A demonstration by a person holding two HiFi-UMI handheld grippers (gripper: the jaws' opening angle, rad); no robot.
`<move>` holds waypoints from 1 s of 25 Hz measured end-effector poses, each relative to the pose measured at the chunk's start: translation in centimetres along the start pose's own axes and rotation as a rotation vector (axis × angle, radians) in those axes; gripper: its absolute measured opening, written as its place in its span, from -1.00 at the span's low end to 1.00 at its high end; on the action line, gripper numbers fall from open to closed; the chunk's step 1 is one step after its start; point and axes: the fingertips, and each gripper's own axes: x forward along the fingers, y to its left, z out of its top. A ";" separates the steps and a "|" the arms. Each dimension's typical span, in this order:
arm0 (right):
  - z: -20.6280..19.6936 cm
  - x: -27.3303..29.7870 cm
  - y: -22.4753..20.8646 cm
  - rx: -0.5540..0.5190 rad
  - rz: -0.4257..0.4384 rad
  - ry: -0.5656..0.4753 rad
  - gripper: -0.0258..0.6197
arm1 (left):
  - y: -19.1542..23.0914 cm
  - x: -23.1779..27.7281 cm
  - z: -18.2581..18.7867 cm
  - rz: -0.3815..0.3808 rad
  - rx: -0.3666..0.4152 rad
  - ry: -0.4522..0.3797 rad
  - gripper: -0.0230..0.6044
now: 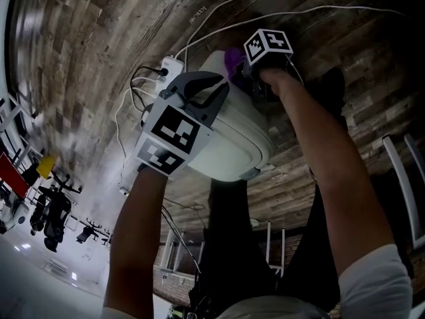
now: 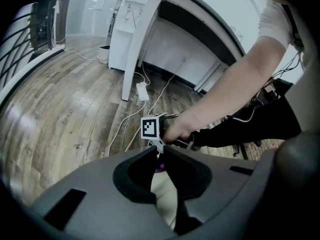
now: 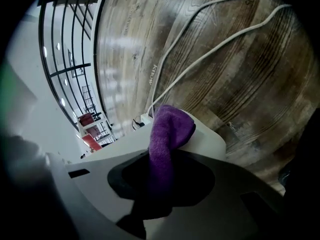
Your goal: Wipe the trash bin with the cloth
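The white trash bin (image 1: 232, 138) lies tilted on the wood floor between my two hands. My left gripper (image 1: 202, 88) reaches over the bin's left side. In the left gripper view its jaws (image 2: 159, 151) close on a cream edge of the bin (image 2: 162, 191). My right gripper (image 1: 249, 72) is at the bin's far end, shut on the purple cloth (image 1: 234, 60). In the right gripper view the cloth (image 3: 167, 134) hangs from the gripper (image 3: 162, 154) and drapes over the bin's rounded corner (image 3: 207, 141). The right gripper's marker cube (image 2: 152, 128) shows just beyond the left jaws.
White cables (image 3: 200, 39) and a power strip (image 1: 171, 66) lie on the floor beyond the bin. The person's dark-trousered legs (image 1: 239, 244) are below it. A white counter (image 2: 135, 39) and dark railings (image 3: 70, 59) stand farther off.
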 end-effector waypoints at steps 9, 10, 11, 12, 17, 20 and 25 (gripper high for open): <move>-2.7 0.0 -5.1 0.052 -0.036 0.027 -0.59 | -1.5 2.3 2.2 -0.039 0.037 0.020 -0.83; -2.8 0.0 -5.4 0.060 -0.029 0.025 -0.59 | -1.7 2.6 2.4 -0.043 0.040 0.023 -0.82; -3.0 0.0 -5.8 0.067 -0.023 0.023 -0.59 | -1.9 2.9 2.5 -0.048 0.042 0.027 -0.83; -3.2 0.0 -6.1 0.070 -0.019 0.022 -0.59 | -2.1 3.3 2.5 -0.052 0.043 0.031 -0.83; -4.8 0.1 -8.9 0.068 -0.035 0.049 -0.59 | -3.3 4.7 2.5 -0.071 0.049 0.059 -0.83; -5.8 0.1 -10.8 0.035 -0.074 0.077 -0.59 | -3.7 5.9 2.2 -0.072 0.060 0.075 -0.82; -9.9 -0.7 -15.4 -0.107 -0.243 0.246 -0.59 | -4.7 7.2 2.3 -0.099 0.056 0.094 -0.82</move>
